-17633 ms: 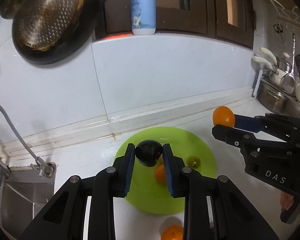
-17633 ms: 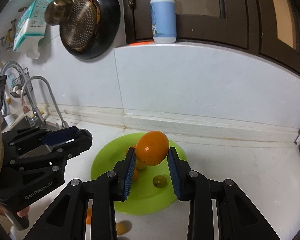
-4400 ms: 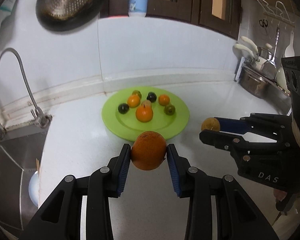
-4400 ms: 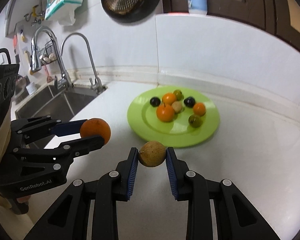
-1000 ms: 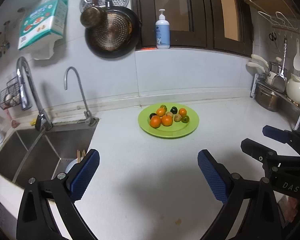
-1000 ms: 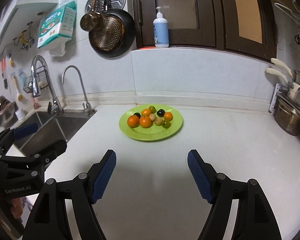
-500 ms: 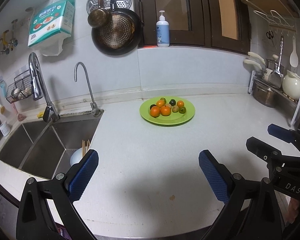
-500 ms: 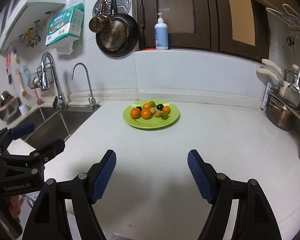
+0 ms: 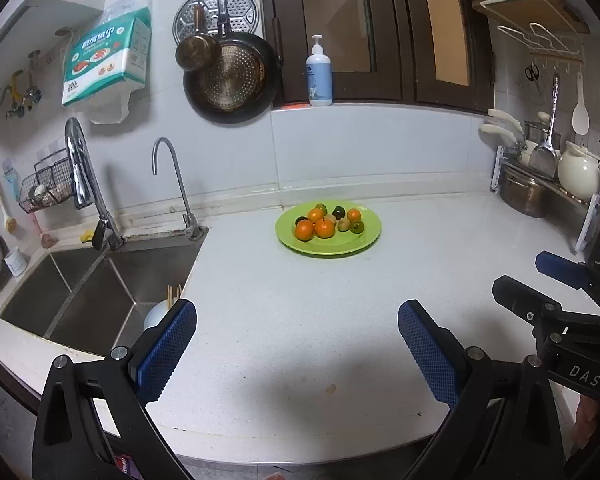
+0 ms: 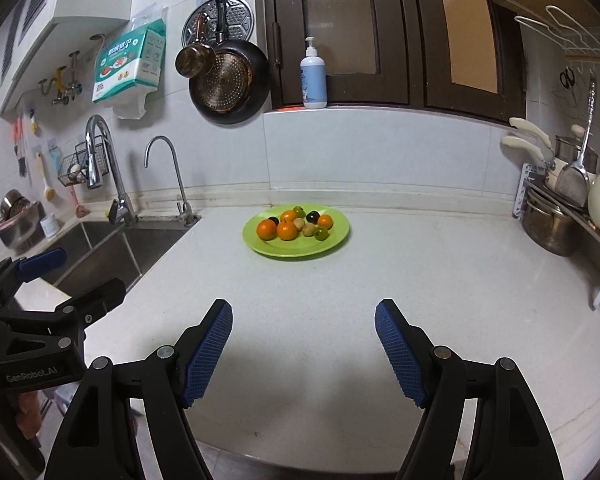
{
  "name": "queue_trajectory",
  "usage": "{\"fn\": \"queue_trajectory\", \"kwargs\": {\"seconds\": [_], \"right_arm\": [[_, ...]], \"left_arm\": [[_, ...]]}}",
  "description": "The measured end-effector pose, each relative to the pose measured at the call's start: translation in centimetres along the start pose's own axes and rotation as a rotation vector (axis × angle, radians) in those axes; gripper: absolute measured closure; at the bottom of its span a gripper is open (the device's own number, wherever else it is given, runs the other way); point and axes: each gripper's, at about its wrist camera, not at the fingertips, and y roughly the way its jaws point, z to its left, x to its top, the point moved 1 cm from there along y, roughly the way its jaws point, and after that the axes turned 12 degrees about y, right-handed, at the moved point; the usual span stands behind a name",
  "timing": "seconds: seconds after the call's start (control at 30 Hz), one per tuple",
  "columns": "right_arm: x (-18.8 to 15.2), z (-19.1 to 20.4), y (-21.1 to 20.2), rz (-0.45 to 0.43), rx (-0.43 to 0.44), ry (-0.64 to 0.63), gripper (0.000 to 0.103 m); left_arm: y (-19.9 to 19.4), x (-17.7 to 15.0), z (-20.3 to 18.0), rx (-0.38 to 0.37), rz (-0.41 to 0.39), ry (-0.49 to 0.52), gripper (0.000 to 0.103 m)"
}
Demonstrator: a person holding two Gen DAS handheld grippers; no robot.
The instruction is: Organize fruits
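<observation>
A: Checking progress: fruits (image 10: 296,223) all sit on the green plate (image 10: 332,242), twelve o'clock of both tools.

B: Agreed. Left gripper (image 9: 296,344) and right gripper (image 10: 303,346) gape wide, empty (counter (image 10: 340,300) bare); looks finished.

White speckled bench (image 9: 300,320), set against a tiled wall. One green plate (image 9: 364,236) rests directly on it toward the back, well apart from the front edge, with small fruits (image 9: 324,227) lying on the plate. A steel sink (image 9: 100,280) is recessed at the bench's left end. A small brownish spot (image 9: 331,389) marks the surface near the front edge.
</observation>
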Motion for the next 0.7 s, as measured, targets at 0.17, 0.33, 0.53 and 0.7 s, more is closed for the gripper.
{"fn": "queue_trajectory", "kwargs": {"seconds": [0.17, 0.33, 0.53, 0.7], "right_arm": [[-0.1, -0.5, -0.4, -0.003, 0.004, 0.000, 0.028], [0.0, -0.9, -0.6, -0.002, 0.013, 0.001, 0.028], [0.1, -1.0, -0.8, -0.006, 0.020, -0.006, 0.028], [0.0, -1.0, -0.9, -0.006, 0.025, -0.007, 0.028]], "left_arm": [[-0.5, 0.0, -0.5, 0.014, -0.005, 0.005, 0.000], [-0.9, 0.0, -0.6, 0.021, -0.011, 0.002, 0.000], [-1.1, 0.0, -0.7, 0.028, -0.014, 0.002, 0.000], [-1.3, 0.1, -0.7, 0.033, -0.018, 0.005, 0.000]]}}
